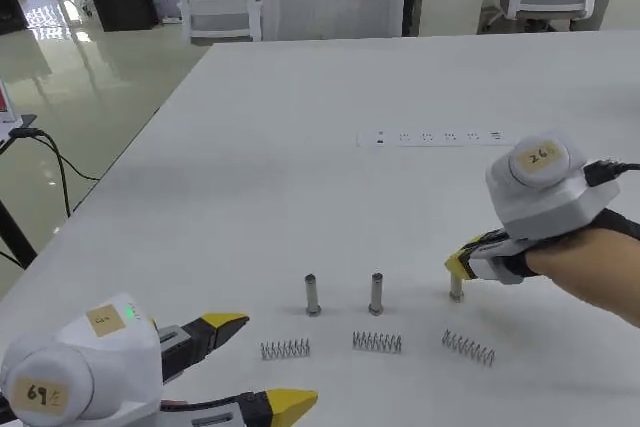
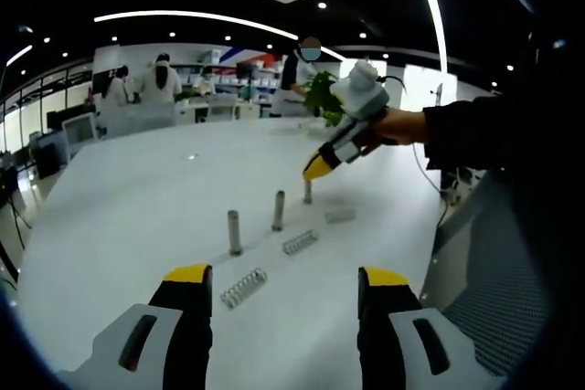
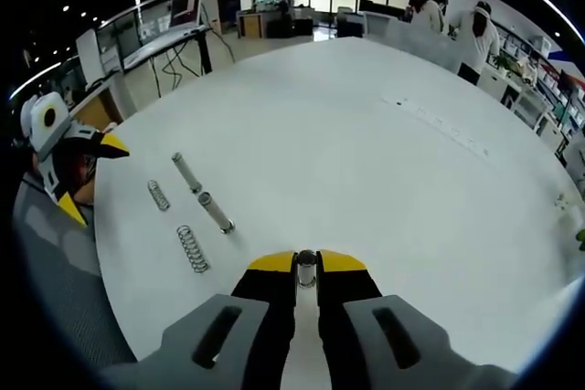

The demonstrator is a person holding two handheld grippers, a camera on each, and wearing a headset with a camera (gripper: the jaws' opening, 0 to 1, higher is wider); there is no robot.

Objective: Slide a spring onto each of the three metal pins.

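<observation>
Three short metal pins stand upright in a row on the white table: left pin (image 1: 312, 295), middle pin (image 1: 376, 293), right pin (image 1: 456, 288). A spring lies in front of each: left spring (image 1: 285, 349), middle spring (image 1: 377, 343), right spring (image 1: 468, 348). My right gripper (image 1: 459, 266) is shut on the top of the right pin (image 3: 306, 268). My left gripper (image 1: 258, 362) is open near the front edge, holding nothing, just left of the left spring (image 2: 243, 287). The right gripper (image 2: 319, 167) also shows at the far pin (image 2: 308, 191) in the left gripper view.
A white power strip (image 1: 430, 137) lies flat farther back on the table (image 1: 300, 167). Office chairs (image 1: 330, 7) stand beyond the far edge. People stand in the background (image 2: 160, 79). The table's left edge (image 1: 120, 162) drops to the floor.
</observation>
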